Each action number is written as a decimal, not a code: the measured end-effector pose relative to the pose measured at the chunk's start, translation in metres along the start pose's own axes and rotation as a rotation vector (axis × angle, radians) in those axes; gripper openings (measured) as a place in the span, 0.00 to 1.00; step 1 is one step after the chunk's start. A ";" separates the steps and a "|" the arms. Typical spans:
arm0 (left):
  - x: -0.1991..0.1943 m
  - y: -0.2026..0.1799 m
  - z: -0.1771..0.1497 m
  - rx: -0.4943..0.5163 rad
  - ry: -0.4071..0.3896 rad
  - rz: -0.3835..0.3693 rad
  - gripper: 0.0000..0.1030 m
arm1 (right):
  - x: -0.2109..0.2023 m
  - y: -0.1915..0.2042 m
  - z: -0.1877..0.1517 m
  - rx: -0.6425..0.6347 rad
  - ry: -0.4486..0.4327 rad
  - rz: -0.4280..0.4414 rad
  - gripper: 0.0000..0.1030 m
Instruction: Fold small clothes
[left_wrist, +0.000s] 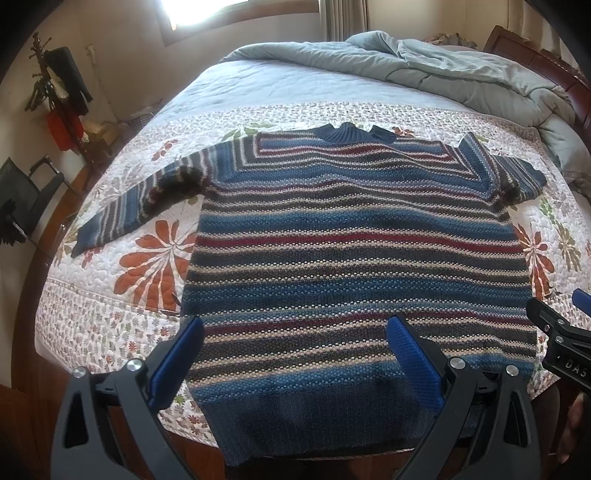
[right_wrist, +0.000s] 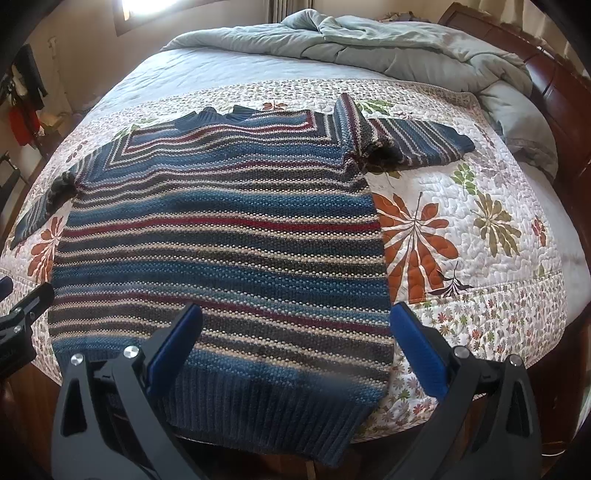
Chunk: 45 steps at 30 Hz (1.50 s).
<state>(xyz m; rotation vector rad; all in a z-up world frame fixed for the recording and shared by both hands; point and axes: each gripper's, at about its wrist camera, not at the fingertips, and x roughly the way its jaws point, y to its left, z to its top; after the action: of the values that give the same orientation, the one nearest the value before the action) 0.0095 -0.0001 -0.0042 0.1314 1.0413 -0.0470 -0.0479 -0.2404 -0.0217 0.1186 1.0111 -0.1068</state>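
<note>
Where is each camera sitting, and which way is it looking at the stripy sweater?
Left wrist view: sits on the left gripper near the foot of the bed, looking forward over the sweater toward the grey duvet; its own open blue fingers show, and the right gripper pokes in at the right edge.
Right wrist view: sits on the right gripper, facing the same way over the sweater's right half; its open fingers show, with the left gripper at the left edge.
Both share the sweater, the floral quilt and the duvet.
</note>
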 end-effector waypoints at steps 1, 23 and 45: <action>0.000 0.000 0.000 0.000 0.000 0.000 0.97 | 0.000 0.001 0.000 0.000 0.001 -0.002 0.98; 0.005 -0.001 0.001 0.002 0.011 0.001 0.97 | 0.006 0.001 0.001 0.003 0.011 -0.003 0.98; 0.018 -0.002 0.004 -0.001 0.032 0.004 0.97 | 0.015 -0.002 0.005 -0.012 0.023 -0.006 0.98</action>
<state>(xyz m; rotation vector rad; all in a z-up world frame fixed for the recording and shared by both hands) 0.0221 -0.0020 -0.0179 0.1336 1.0734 -0.0411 -0.0358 -0.2436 -0.0315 0.1058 1.0352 -0.1049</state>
